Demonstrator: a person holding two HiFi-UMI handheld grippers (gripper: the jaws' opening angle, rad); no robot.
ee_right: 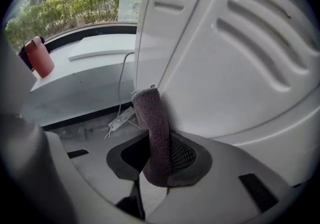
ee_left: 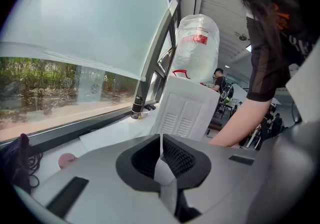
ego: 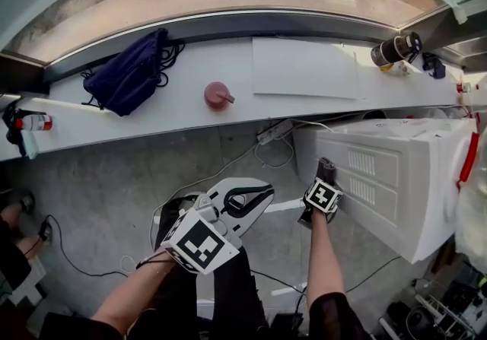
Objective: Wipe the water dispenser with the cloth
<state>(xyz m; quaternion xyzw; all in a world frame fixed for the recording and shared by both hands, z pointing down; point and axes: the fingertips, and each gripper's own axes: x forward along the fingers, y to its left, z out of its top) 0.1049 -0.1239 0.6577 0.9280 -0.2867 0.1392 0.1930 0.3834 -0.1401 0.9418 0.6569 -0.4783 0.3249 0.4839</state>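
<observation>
The white water dispenser (ego: 388,179) stands at the right, its vented side panel (ee_right: 240,57) filling the right gripper view. My right gripper (ego: 326,171) is shut on a dark brownish cloth (ee_right: 152,128), and the cloth's upper end rests against the panel's left edge. The same cloth (ego: 326,170) shows dark at the dispenser's near-left side in the head view. My left gripper (ego: 247,198) hangs in the air left of the dispenser, shut with nothing between its jaws (ee_left: 161,148). From there the dispenser (ee_left: 187,107) and its water bottle (ee_left: 197,47) lie ahead.
A white window ledge (ego: 183,106) carries a dark blue bag (ego: 129,72), a pink cup (ego: 218,95), a white sheet (ego: 304,68) and a black-and-white cylinder (ego: 396,49). A power strip (ego: 274,131) and cables lie on the concrete floor. Other people stand beyond the dispenser (ee_left: 219,80).
</observation>
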